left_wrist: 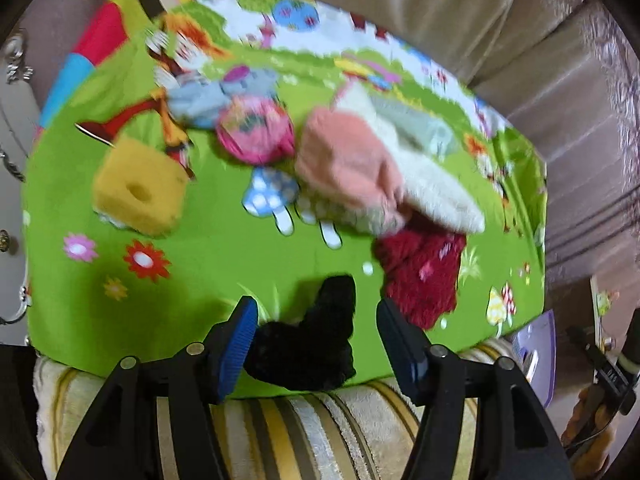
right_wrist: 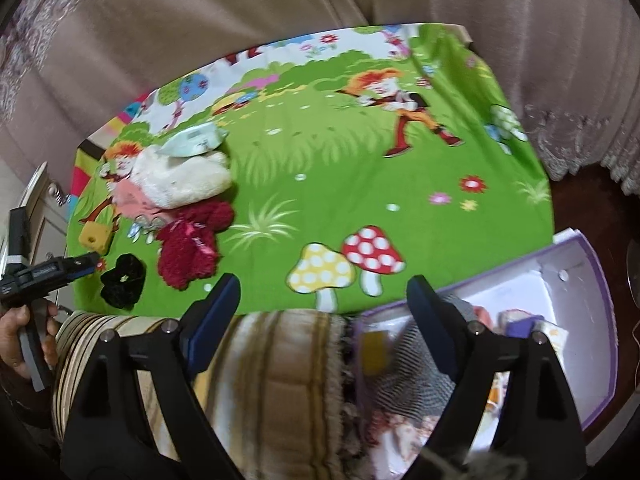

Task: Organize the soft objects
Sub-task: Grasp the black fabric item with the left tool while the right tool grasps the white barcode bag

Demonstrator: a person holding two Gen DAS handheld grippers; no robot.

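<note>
Left wrist view: left gripper point(left_wrist: 316, 330) stood open astride a black scrunchie point(left_wrist: 312, 344); nothing gripped. Right gripper point(right_wrist: 324, 304) gaped empty; the scrunchie looked soft, light, best pinched across its bunched middle.

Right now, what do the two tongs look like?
Both are black plastic frames with triangular cut-outs and round silver rivets. The left tongs have ribbed blue pads; the right tongs have dark blue pads. No cables or sleeves show.
</note>
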